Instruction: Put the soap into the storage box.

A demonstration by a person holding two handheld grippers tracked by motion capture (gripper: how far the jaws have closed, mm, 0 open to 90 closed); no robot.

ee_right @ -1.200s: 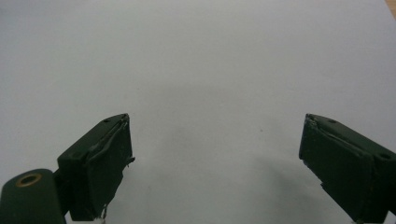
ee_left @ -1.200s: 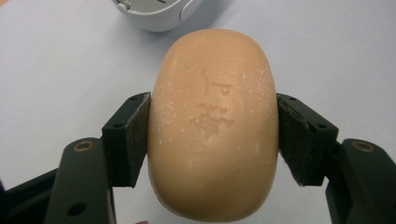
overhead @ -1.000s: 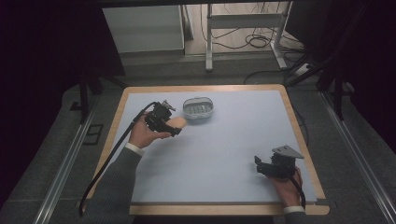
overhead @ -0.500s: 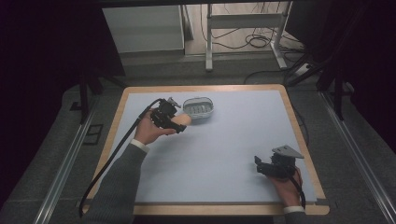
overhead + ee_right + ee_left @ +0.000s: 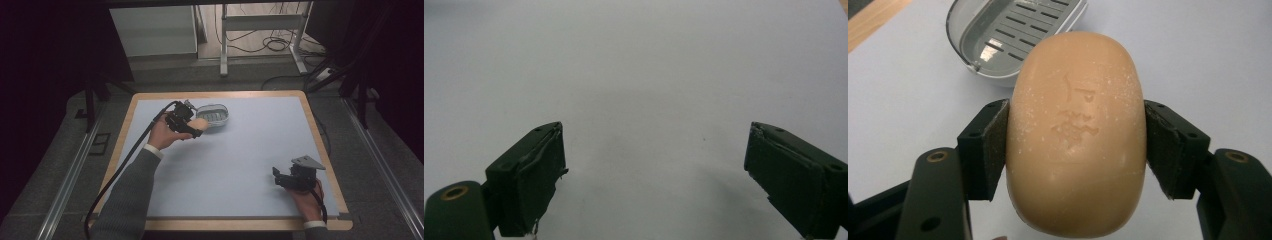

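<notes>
Table (image 5: 225, 170): wide bare top, plenty of room in the middle; wooden rim well away from the work. Soap dish (image 5: 214, 116) sits near the far edge, slotted tray inside, rim raised. Soap bar (image 5: 1077, 132) is clamped across its width betw. the pads of the left gripper (image 5: 194, 129), held just short of the dish. Risks: bar looks slick and rounded, so it may squirt out if squeezed harder; carried low, it could clip the rim and shove the light dish. Right gripper (image 5: 280, 179) rests near the front right edge, jaws wide apart, holding nothing.
</notes>
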